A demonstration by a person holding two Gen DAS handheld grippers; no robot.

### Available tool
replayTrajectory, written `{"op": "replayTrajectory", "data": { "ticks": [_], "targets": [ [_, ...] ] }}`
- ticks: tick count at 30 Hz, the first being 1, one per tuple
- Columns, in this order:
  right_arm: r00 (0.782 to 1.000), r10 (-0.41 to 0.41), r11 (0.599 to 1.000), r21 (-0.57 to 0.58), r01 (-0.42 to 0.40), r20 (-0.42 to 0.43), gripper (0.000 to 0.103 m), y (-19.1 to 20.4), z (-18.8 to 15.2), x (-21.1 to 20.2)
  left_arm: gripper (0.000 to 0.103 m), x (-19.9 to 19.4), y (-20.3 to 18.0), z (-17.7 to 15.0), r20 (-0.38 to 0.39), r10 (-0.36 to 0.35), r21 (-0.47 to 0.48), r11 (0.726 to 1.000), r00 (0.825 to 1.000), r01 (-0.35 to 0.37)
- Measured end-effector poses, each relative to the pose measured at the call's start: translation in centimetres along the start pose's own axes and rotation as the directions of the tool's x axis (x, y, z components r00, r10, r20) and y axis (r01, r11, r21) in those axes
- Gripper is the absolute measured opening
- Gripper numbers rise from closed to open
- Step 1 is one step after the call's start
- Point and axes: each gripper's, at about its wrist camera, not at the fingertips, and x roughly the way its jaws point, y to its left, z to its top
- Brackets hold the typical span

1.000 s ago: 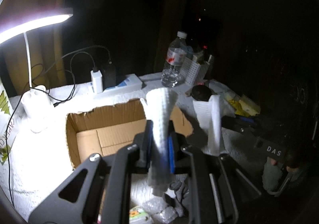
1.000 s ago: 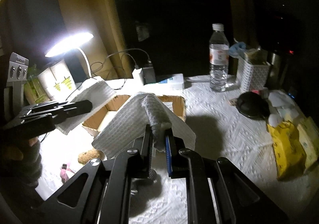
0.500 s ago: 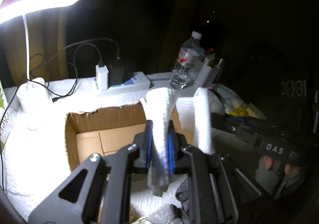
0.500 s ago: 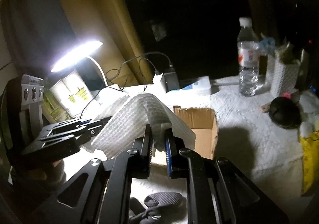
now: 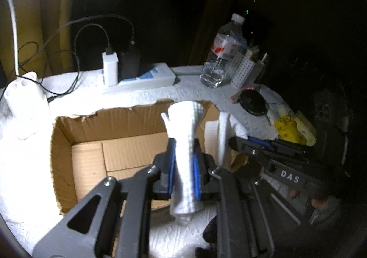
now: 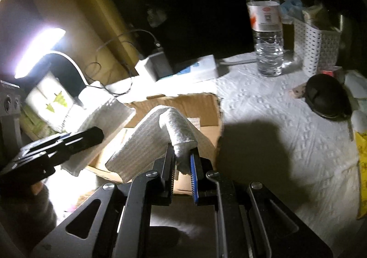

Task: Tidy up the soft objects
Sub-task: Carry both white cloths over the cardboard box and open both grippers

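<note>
- Left wrist view: left gripper (image 5: pixel 184 166) is clamping one end of a white waffle-weave cloth (image 5: pixel 185 141), holding it above the near right corner of the open cardboard box (image 5: pixel 91 150). Right gripper (image 5: pixel 231 141) is pinching the cloth's other end just right of the box. Water bottle (image 5: pixel 220 58) is standing behind the box.
- Right wrist view: right gripper (image 6: pixel 182 166) is gripping the cloth (image 6: pixel 146 143), which is sagging over the box (image 6: pixel 199 106) toward the left gripper (image 6: pixel 91 134). Lamp (image 6: pixel 39 51) is glowing left of the box.
</note>
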Motion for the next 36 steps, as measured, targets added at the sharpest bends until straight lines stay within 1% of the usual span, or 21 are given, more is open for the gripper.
{"op": "replayTrajectory", "data": {
  "ticks": [2, 3, 6, 8, 10, 11, 14, 17, 18, 20, 22, 23, 24, 25, 27, 28, 32, 36],
  "targets": [
    [0.999, -0.036, 0.999, -0.027, 0.037, 0.021, 0.013, 0.1, -0.2, -0.5, 0.013, 0.7, -0.5, 0.0, -0.015, 0.002, 0.005, 1.000, 1.000, -0.002],
    [0.998, -0.052, 0.998, -0.039, 0.053, 0.033, 0.015, 0.2, -0.2, -0.9, 0.014, 1.0, -0.9, 0.0, -0.022, 0.003, 0.009, 1.000, 1.000, -0.003],
    [0.991, -0.117, 0.989, -0.086, 0.123, 0.069, 0.029, 0.4, -0.4, -1.4, 0.015, 2.3, -1.7, -0.1, -0.049, 0.004, 0.019, 1.000, 0.999, -0.003],
    [0.986, -0.146, 0.983, -0.103, 0.154, 0.077, 0.030, 0.2, -0.5, -1.2, 0.015, 3.2, -2.1, -0.2, -0.070, 0.007, 0.020, 1.000, 0.998, -0.006],
    [0.981, -0.178, 0.978, -0.101, 0.185, 0.075, 0.032, -0.5, -0.7, -0.8, 0.015, 4.1, -2.6, -0.3, -0.092, 0.015, 0.020, 1.000, 0.996, -0.014],
    [0.981, -0.183, 0.978, -0.092, 0.189, 0.069, 0.033, -0.9, -0.8, -0.6, 0.015, 4.6, -2.7, -0.3, -0.103, 0.021, 0.020, 1.000, 0.994, -0.019],
    [0.989, -0.143, 0.988, -0.059, 0.145, 0.033, 0.039, -1.8, -1.1, 0.0, 0.015, 5.9, -2.8, -0.4, -0.136, 0.032, 0.007, 0.999, 0.990, -0.031],
    [0.993, -0.119, 0.992, -0.039, 0.118, -0.014, 0.040, -2.6, -1.6, 1.2, 0.016, 7.2, -2.7, -0.4, -0.180, 0.043, -0.015, 0.999, 0.983, -0.046],
    [0.994, -0.111, 0.993, -0.035, 0.110, -0.021, 0.040, -2.5, -1.7, 1.4, 0.017, 7.3, -2.8, -0.4, -0.187, 0.044, -0.018, 0.999, 0.981, -0.048],
    [0.995, -0.094, 0.995, -0.025, 0.094, -0.026, 0.040, -2.7, -1.8, 1.4, 0.019, 7.5, -3.0, -0.4, -0.191, 0.056, -0.006, 0.998, 0.980, -0.058],
    [0.996, -0.081, 0.997, -0.021, 0.081, -0.026, 0.040, -2.6, -1.8, 1.1, 0.021, 8.0, -3.2, -0.4, -0.216, 0.070, 0.002, 0.997, 0.974, -0.071],
    [0.997, -0.072, 0.997, -0.018, 0.072, -0.022, 0.040, -2.6, -1.8, 0.8, 0.023, 8.2, -3.2, -0.5, -0.230, 0.071, 0.000, 0.997, 0.971, -0.073],
    [0.998, -0.060, 0.998, -0.016, 0.060, -0.019, 0.042, -2.6, -1.8, 0.4, 0.024, 8.4, -3.1, -0.6, -0.241, 0.075, -0.004, 0.997, 0.968, -0.079],
    [0.999, -0.048, 0.999, -0.016, 0.048, -0.015, 0.046, -2.5, -1.8, -0.1, 0.024, 8.6, -3.0, -0.6, -0.249, 0.078, -0.009, 0.997, 0.965, -0.083],
    [1.000, -0.029, 0.999, -0.017, 0.029, -0.005, 0.052, -2.3, -1.8, -1.0, 0.025, 8.5, -2.8, -0.7, -0.254, 0.071, -0.024, 0.997, 0.965, -0.080],
    [1.000, -0.022, 1.000, -0.020, 0.022, -0.001, 0.053, -2.2, -1.8, -1.4, 0.025, 8.3, -2.7, -0.7, -0.252, 0.070, -0.028, 0.996, 0.965, -0.079],
    [1.000, -0.026, 0.999, -0.036, 0.026, 0.004, 0.053, -1.6, -1.9, -2.5, 0.025, 7.6, -2.9, -0.6, -0.248, 0.057, -0.021, 0.998, 0.967, -0.064],
    [0.999, -0.036, 0.999, -0.028, 0.037, 0.015, 0.053, -1.5, -1.9, -3.2, 0.025, 6.5, -3.1, -0.5, -0.236, 0.055, -0.006, 0.998, 0.970, -0.059]
  ]
}}
